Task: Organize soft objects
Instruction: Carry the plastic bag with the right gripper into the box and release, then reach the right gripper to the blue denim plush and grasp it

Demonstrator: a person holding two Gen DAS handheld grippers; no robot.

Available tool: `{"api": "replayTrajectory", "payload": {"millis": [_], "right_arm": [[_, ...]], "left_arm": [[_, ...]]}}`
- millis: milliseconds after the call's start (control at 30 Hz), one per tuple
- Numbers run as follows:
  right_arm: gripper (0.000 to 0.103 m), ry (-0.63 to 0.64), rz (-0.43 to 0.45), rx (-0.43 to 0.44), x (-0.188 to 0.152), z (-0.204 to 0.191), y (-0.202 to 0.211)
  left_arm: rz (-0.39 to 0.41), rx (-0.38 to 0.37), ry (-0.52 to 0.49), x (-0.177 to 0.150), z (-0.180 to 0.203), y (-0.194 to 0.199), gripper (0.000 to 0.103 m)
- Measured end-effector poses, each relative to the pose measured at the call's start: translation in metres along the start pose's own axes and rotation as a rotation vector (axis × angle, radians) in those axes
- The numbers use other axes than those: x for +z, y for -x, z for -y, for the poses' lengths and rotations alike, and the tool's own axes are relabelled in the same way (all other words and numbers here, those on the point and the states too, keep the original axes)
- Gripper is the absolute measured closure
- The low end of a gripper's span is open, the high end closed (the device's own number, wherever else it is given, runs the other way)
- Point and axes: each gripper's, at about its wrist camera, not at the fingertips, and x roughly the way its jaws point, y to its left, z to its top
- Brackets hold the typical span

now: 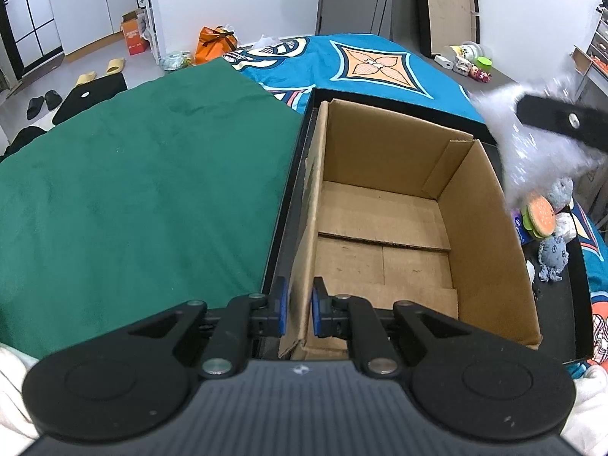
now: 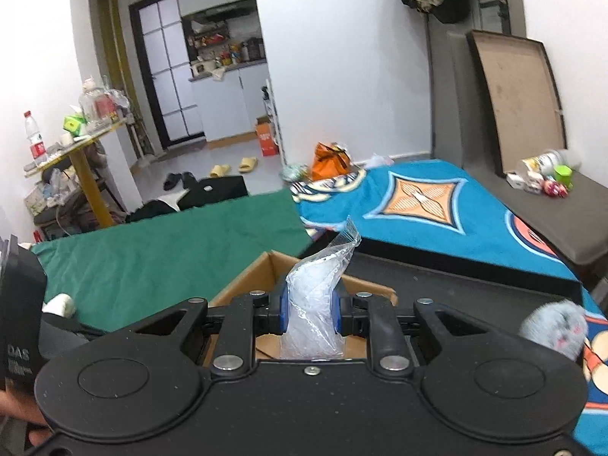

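The left tool [image 1: 300,306] is closed onto the near left wall of the open brown cardboard box [image 1: 383,205], one blue pad on each face of the wall, steadying it. The right tool [image 2: 308,309] has its blue pads pressed on a clear crinkled plastic bag of white soft filling [image 2: 313,304]; the bag sticks up past the fingertips and hangs below them, above the box's near corner just ahead of that tool.

The box is empty. Judging by this, the bag is headed into it.

The grip looks like the weak spot. The film is slick and the filling compressible, so the bag could slide out before it is over the opening and land on the black tray [image 1: 570,296] or the bed.

A low approach might catch the box rim and drag or tip it against the left tool's pinch.

A sideways swing risks brushing the plush toys beside the right tool: the grey furry one [image 2: 553,326], the burger-shaped one [image 1: 539,216] and the blue-grey octopus [image 1: 553,256].
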Motion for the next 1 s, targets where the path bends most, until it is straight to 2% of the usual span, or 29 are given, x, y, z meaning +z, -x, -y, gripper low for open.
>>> {"api": "replayTrajectory", "payload": {"millis": [33, 100, 133, 167, 300, 333, 400, 467, 567, 867, 1000], "right_arm": [[0.074, 0.017, 0.016, -0.002, 0.001, -0.004, -0.001], [0.044, 0.035, 0.036, -0.018, 0.002, -0.009, 0.0], [0.04, 0.038, 0.047, -0.018, 0.002, -0.01, 0.002], [0.036, 0.041, 0.057, -0.012, 0.0, -0.01, 0.004], [0.032, 0.01, 0.023, -0.03, -0.003, -0.001, 0.006], [0.031, -0.005, 0.016, -0.039, -0.004, 0.002, 0.007], [0.021, -0.034, 0.007, -0.065, -0.01, 0.01, 0.011], [0.016, -0.053, 0.001, -0.093, -0.016, 0.015, 0.015], [0.014, -0.069, -0.014, -0.115, -0.025, 0.023, 0.02], [0.012, -0.107, -0.056, -0.166, -0.058, 0.05, 0.031], [0.012, -0.117, -0.069, -0.186, -0.071, 0.063, 0.035]], "left_arm": [[-0.004, 0.002, 0.003, 0.001, 0.0, 0.0, 0.091], [-0.005, 0.006, 0.006, 0.002, 0.001, 0.001, 0.091], [0.0, 0.01, 0.001, 0.003, 0.002, 0.002, 0.091], [0.005, 0.014, -0.005, 0.003, 0.004, 0.003, 0.09], [-0.005, 0.02, -0.006, 0.0, 0.009, 0.003, 0.088], [-0.009, 0.027, -0.005, -0.001, 0.011, 0.003, 0.085], [-0.012, 0.039, -0.004, -0.001, 0.013, 0.002, 0.078], [-0.003, 0.043, 0.001, -0.002, 0.016, 0.004, 0.067], [0.013, 0.072, -0.011, -0.002, 0.022, 0.007, 0.051], [0.031, 0.119, -0.032, -0.002, 0.033, 0.007, 0.036], [0.026, 0.142, -0.029, -0.003, 0.035, 0.004, 0.035]]}}
